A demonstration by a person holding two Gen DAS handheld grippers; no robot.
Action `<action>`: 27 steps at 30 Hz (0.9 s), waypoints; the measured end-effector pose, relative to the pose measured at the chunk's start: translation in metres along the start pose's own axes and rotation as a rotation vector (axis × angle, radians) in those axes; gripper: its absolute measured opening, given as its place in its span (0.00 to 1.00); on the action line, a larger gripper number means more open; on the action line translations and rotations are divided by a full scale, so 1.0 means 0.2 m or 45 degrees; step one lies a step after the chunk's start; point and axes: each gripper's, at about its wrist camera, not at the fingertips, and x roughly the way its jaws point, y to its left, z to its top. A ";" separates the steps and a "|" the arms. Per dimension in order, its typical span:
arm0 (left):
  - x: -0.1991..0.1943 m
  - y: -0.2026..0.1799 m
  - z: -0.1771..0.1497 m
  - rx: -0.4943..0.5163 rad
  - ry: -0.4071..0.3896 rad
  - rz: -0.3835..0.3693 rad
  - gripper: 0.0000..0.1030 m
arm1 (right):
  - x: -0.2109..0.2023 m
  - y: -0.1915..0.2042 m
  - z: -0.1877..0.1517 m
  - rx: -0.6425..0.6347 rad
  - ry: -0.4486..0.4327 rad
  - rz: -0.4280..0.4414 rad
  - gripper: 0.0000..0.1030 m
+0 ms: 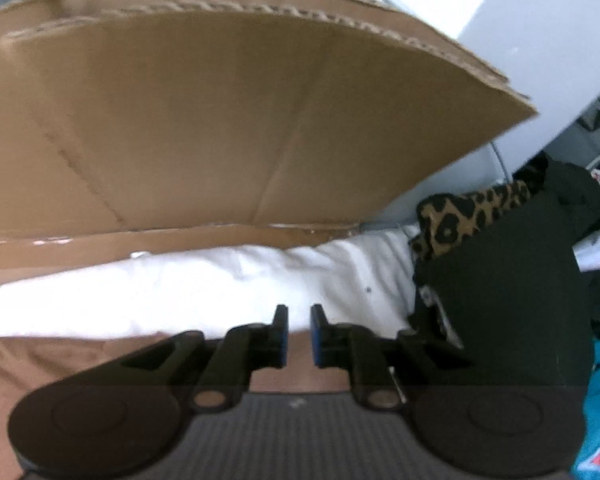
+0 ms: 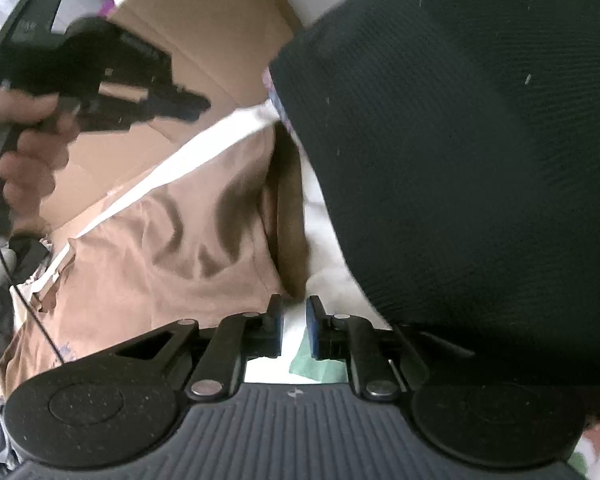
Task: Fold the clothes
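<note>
Two claws, left claw (image 1: 299, 334) and right claw (image 2: 295, 328), narrowly parted, gripping nothing.

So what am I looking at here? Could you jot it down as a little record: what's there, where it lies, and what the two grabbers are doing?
Surface: white bedding
Cardboard sheet: creased, tilted up behind the bedding
Tan garment: lying wrinkled on the bedding, next to the cardboard
Black garment: heaped to the right of the tan one
Leopard-print cloth: lying against the black garment
Left gripper: held in a hand, jaws slightly apart, nothing between them
Right gripper: jaws slightly apart, nothing between them
</note>
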 end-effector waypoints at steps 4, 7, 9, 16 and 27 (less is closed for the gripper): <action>-0.09 0.04 -0.06 0.023 0.003 0.013 0.14 | -0.01 0.00 0.01 -0.048 -0.039 0.020 0.34; -0.16 0.08 -0.10 0.043 0.002 0.028 0.19 | 0.03 0.05 0.04 -0.134 -0.035 0.057 0.34; -0.21 0.12 -0.14 0.063 -0.005 0.044 0.26 | 0.03 0.07 0.05 -0.193 -0.027 0.076 0.34; -0.26 0.26 -0.37 0.043 -0.013 0.068 0.25 | 0.14 0.11 0.10 -0.283 0.029 0.077 0.26; -0.25 0.30 -0.71 0.164 -0.007 -0.034 0.24 | 0.10 0.10 0.09 -0.352 0.066 -0.051 0.00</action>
